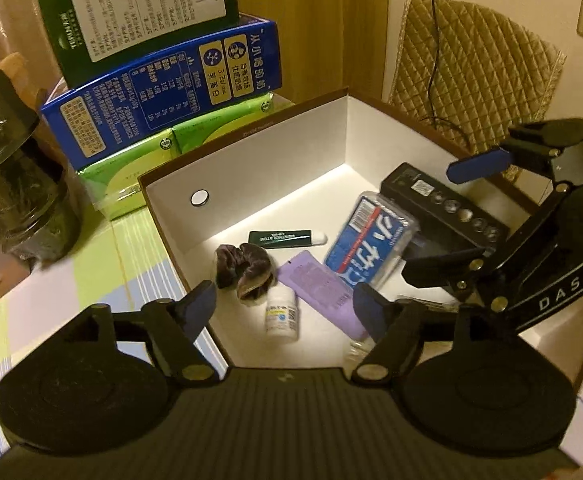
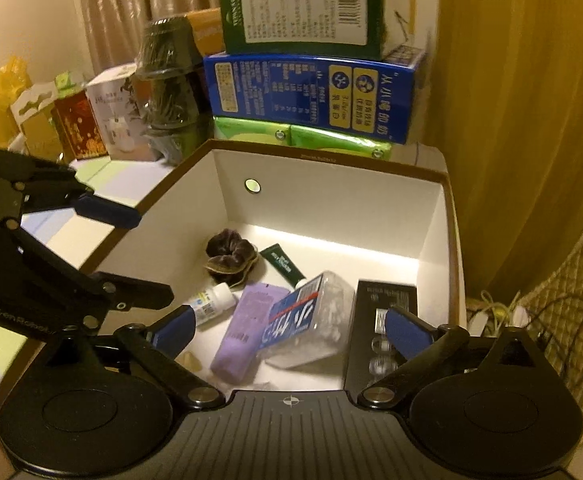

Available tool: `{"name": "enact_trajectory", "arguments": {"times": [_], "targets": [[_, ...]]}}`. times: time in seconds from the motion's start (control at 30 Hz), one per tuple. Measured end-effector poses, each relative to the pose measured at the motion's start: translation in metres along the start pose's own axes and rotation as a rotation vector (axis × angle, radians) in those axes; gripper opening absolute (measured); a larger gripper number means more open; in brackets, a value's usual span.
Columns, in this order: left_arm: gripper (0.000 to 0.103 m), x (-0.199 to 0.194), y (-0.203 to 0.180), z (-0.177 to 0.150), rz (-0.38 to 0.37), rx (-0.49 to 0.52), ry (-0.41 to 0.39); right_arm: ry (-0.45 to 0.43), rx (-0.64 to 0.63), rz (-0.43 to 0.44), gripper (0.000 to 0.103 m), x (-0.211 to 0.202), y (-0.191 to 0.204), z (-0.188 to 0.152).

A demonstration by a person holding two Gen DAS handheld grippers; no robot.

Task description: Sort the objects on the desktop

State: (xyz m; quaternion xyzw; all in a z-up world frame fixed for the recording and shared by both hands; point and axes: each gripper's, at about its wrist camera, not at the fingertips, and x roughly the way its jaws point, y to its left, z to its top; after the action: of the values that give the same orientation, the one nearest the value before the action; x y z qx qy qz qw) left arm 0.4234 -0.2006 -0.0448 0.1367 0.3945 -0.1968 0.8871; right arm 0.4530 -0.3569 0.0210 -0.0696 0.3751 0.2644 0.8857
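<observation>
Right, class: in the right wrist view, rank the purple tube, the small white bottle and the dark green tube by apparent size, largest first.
1. purple tube
2. small white bottle
3. dark green tube
The last two look close; the green tube lies farther away and is partly hidden, so that order is unsure.

We see, inside the white-lined open cardboard box (image 2: 431, 216): dark velvet scrunchie (image 2: 229, 254) at back | small white pill bottle (image 2: 211, 304) left | purple tube (image 2: 247, 332) beside clear plastic floss-pick case (image 2: 311, 320) | long black carton (image 2: 379, 320) right | stacked cartons (image 2: 311, 92) behind.

Purple tube (image 2: 247, 330), blue-labelled clear case (image 2: 307, 320), scrunchie (image 2: 229, 254) flat inside white box (image 2: 331, 196)
</observation>
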Motion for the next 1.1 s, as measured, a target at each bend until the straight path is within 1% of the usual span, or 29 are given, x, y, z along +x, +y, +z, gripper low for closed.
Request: {"name": "enact_trajectory", "arguments": {"times": [0.1, 0.2, 0.37, 0.5, 0.73, 0.87, 1.1], "targets": [[0.084, -0.012, -0.005, -0.005, 0.016, -0.016, -0.005, -0.012, 0.034, 0.006, 0.101, -0.015, 0.002, -0.004], [0.085, -0.026, -0.010, -0.012, 0.030, -0.044, -0.004, -0.026, 0.059, -0.003, 0.101, -0.029, 0.005, -0.008], [0.089, -0.049, -0.016, -0.025, 0.063, -0.096, -0.004, -0.063, 0.116, -0.032, 0.101, -0.057, 0.011, -0.018], [0.097, -0.073, -0.020, -0.037, 0.110, -0.144, -0.028, -0.085, 0.140, -0.048, 0.101, -0.078, 0.016, -0.027], [0.100, -0.112, -0.032, -0.056, 0.178, -0.188, -0.068, -0.097, 0.123, -0.079, 0.101, -0.109, 0.032, -0.048], [0.102, -0.129, -0.037, -0.066, 0.187, -0.215, -0.075, -0.099, 0.142, -0.083, 0.101, -0.125, 0.040, -0.062], [0.102, -0.155, -0.048, -0.084, 0.206, -0.216, -0.096, -0.102, 0.173, -0.097, 0.101, -0.145, 0.058, -0.079]]}}
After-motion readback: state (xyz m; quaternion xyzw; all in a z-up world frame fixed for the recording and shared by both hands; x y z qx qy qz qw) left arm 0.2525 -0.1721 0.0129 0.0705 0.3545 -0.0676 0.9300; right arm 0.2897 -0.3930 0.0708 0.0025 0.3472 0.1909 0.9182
